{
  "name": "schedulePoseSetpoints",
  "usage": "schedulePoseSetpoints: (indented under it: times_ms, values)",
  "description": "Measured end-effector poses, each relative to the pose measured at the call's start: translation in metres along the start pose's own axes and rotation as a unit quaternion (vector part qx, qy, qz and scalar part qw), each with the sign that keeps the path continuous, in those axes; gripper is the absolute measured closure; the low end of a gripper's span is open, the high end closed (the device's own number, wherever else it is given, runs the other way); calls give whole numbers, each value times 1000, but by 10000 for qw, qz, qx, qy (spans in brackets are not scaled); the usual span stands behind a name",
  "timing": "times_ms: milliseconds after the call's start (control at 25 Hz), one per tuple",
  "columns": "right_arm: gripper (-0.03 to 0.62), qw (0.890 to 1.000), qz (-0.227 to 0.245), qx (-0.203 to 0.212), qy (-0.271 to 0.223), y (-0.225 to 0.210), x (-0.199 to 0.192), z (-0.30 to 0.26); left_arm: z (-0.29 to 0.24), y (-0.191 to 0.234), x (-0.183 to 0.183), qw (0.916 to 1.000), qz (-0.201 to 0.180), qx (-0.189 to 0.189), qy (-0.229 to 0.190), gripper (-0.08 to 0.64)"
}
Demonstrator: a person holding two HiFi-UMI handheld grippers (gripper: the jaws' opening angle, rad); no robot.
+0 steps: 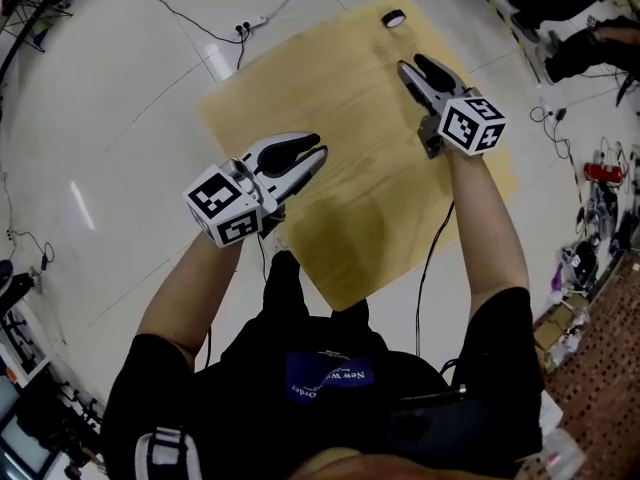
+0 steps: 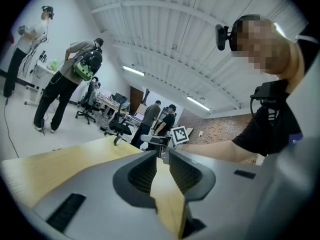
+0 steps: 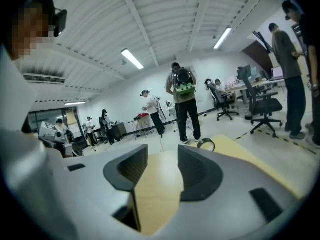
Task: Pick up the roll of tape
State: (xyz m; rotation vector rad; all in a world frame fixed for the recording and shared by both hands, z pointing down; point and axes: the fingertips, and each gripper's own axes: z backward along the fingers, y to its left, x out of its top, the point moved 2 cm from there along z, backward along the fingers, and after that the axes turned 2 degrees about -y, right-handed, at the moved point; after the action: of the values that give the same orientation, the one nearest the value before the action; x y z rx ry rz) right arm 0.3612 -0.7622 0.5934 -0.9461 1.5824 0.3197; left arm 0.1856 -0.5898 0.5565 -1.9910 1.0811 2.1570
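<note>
**Head view and both gripper views.** A person is standing at a pale wooden table [image 1: 350, 178] and holding one gripper in each hand above it.

The left gripper [image 1: 317, 147] is hovering over the near left part of the board. Its marker cube [image 1: 228, 206] is facing upward. In the left gripper view its jaws [image 2: 162, 154] are standing only narrowly apart, with nothing but bare wood showing through the gap.

The right gripper [image 1: 411, 63] is reaching toward the far corner of the table, its cube [image 1: 472, 123] sitting just behind the jaws. In the right gripper view the jaws [image 3: 163, 151] are standing wide apart and gripping nothing, again with only the tabletop between them.

The roll of tape [image 1: 394, 18], a dark ring, is lying flat near the far corner of the board. It is lying ahead of the right gripper and clear of it. In the right gripper view the roll [image 3: 205, 144] is appearing just beyond the right-hand jaw, outside the gap.

Behind the table, several people [image 3: 184, 101] are standing on the pale floor, and office chairs [image 3: 262, 104] are standing beside desks. Cables [image 1: 190, 13] are trailing across the floor.
</note>
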Motion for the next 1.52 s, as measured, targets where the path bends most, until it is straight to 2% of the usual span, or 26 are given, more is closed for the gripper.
schedulePoseSetpoints:
  times_ms: [200,360,520,760,920,960,1040,1080,1320,1520]
  values:
    - [405,9973,-594,-380,191,-59,-11,-74,6,49,-6,9999,91,107,39,477]
    - [393,9931,-880,-684,370,-92,-19,-101,7,60,-9,9998,206,28,-31,477]
    - [393,9891,-1124,-839,454,-105,-25,-119,18,65,-11,9992,369,-66,-150,477]
    - [393,9877,-1138,-952,499,-114,-27,-135,29,67,-19,9992,379,-24,87,477]
    - [394,9869,-1038,-1085,598,-121,-25,-143,32,68,-13,9982,490,-143,-301,477]
    - [404,9868,-1003,-1109,622,-121,-25,-144,33,69,-13,9979,547,-133,-311,477]
    - [540,9875,-879,-1118,679,-119,-28,-146,35,70,-16,9978,627,-67,-211,477]
    - [562,9882,-809,-1090,704,-117,-29,-145,36,70,-17,9979,625,-47,-168,477]
    - [571,9915,-770,-874,588,-103,-25,-129,37,55,-15,9980,536,-208,-273,477]
    - [571,9947,-813,-604,194,-80,14,-90,31,30,1,9981,395,-321,-334,477]
